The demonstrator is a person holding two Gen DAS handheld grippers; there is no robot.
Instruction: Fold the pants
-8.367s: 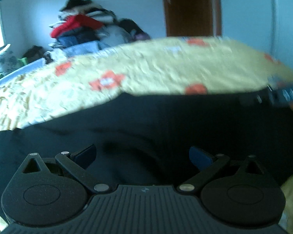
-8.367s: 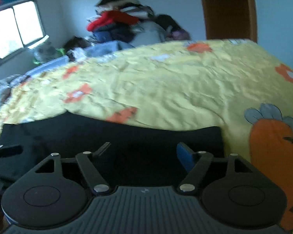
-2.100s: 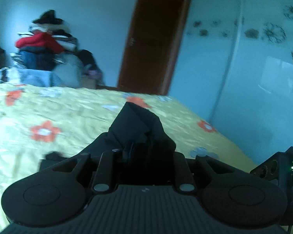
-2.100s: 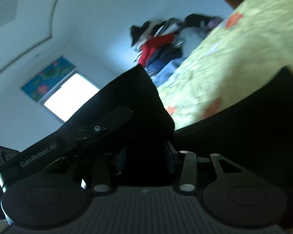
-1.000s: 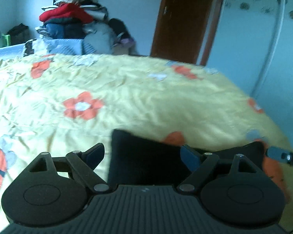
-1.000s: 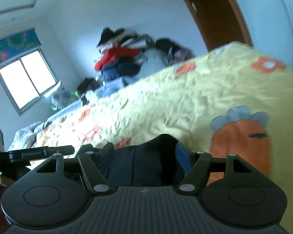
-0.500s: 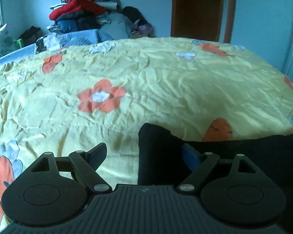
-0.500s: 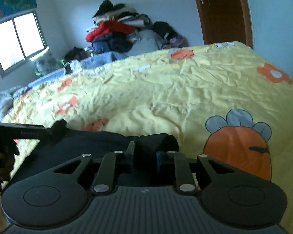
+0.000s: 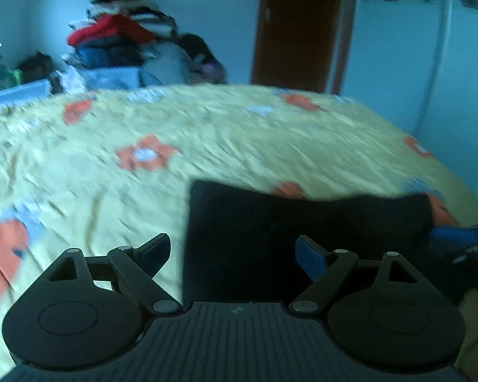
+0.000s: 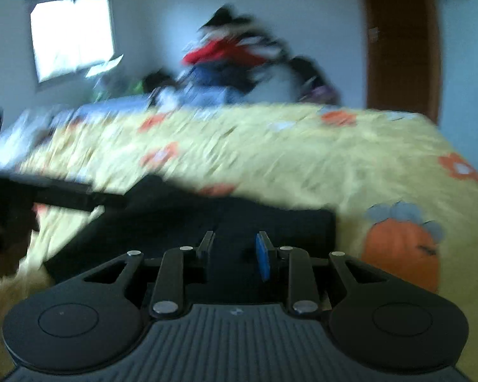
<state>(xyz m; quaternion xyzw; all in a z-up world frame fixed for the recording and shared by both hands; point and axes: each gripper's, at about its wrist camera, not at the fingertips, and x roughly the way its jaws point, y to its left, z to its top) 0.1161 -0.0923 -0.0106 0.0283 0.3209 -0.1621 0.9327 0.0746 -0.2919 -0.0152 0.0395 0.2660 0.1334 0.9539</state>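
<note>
The black pants (image 9: pixel 302 222) lie folded in a flat rectangle on the yellow flowered bedspread (image 9: pixel 207 146). My left gripper (image 9: pixel 232 254) is open and empty, hovering over the left edge of the fold. In the right wrist view the pants (image 10: pixel 207 222) lie just ahead of my right gripper (image 10: pixel 234 250), whose jaws stand partly apart with nothing clearly between them. The right gripper's blue fingertip (image 9: pixel 455 235) shows at the right edge of the left wrist view. The left gripper's dark arm (image 10: pixel 63 197) crosses the left of the right wrist view. Both views are blurred.
A pile of clothes (image 9: pixel 118 41) is stacked against the far wall beyond the bed. A brown door (image 9: pixel 296 28) stands at the back right. A window (image 10: pixel 70 35) is at the back left. An orange carrot print (image 10: pixel 401 248) marks the bedspread to the right.
My right gripper has opened and let go of the pants' folded edge. Both grippers have pulled back a little; the pants now lie flat as a rectangle.
</note>
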